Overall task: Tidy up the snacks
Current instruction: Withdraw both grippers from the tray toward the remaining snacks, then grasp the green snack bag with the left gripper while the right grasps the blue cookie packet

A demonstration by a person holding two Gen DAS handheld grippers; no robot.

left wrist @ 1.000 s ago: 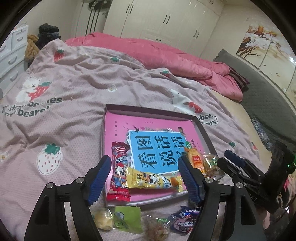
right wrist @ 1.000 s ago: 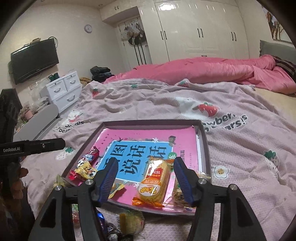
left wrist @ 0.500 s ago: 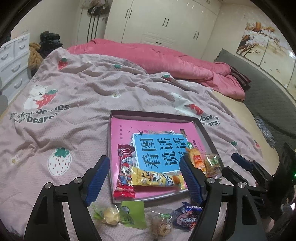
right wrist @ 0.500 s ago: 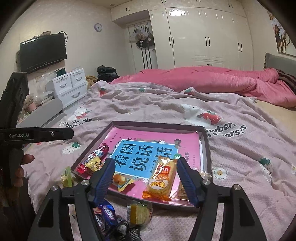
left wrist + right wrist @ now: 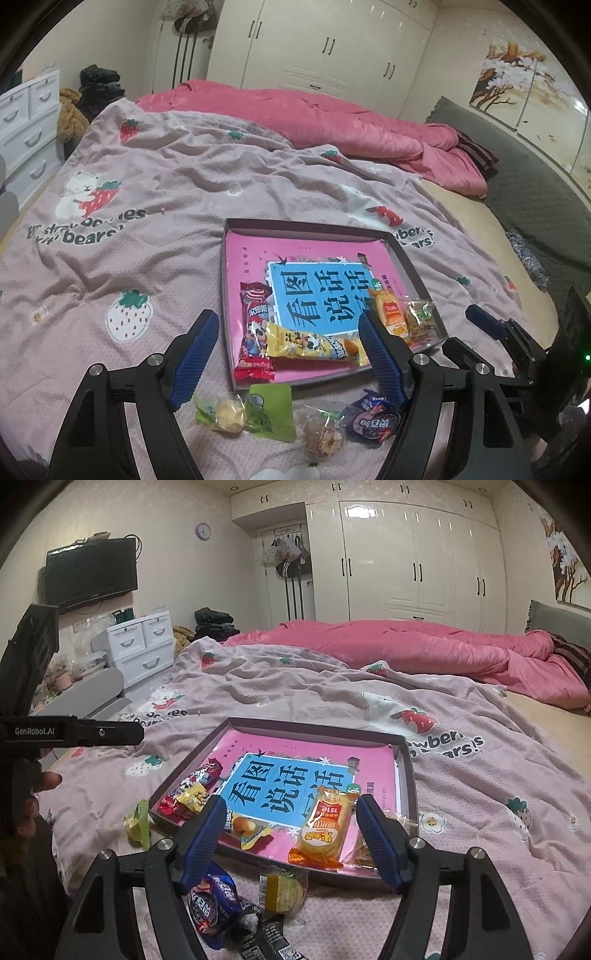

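Seen from the left wrist, the left gripper (image 5: 286, 354) is held wide open above the bedspread (image 5: 147, 229), with nothing between its pads and nothing touched. Just beyond its left finger a red snack packet (image 5: 255, 328) lies inside the shallow tray (image 5: 314, 226), its long axis running away from the claw. Directly ahead, between the fingers, a yellow snack packet (image 5: 310, 345) is laid crosswise, its long axis running from left to right, one end overlapping the red packet. Below the claw, on the bedspread outside the tray, a green wrapped snack (image 5: 255, 411), a clear wrapped snack (image 5: 323, 432) and a dark blue packet (image 5: 373, 417) are spread in a row.

Seen from the right wrist, the right gripper (image 5: 291, 834) is also open; its jaws have just been opening, and nothing is pressed by the pads. An orange cake packet (image 5: 327, 829) lies in the tray (image 5: 317, 731) between the fingers, nearer the right one, its long axis pointing away from the claw and slightly rightward. It rests on the pink book (image 5: 295, 775) lining the tray.
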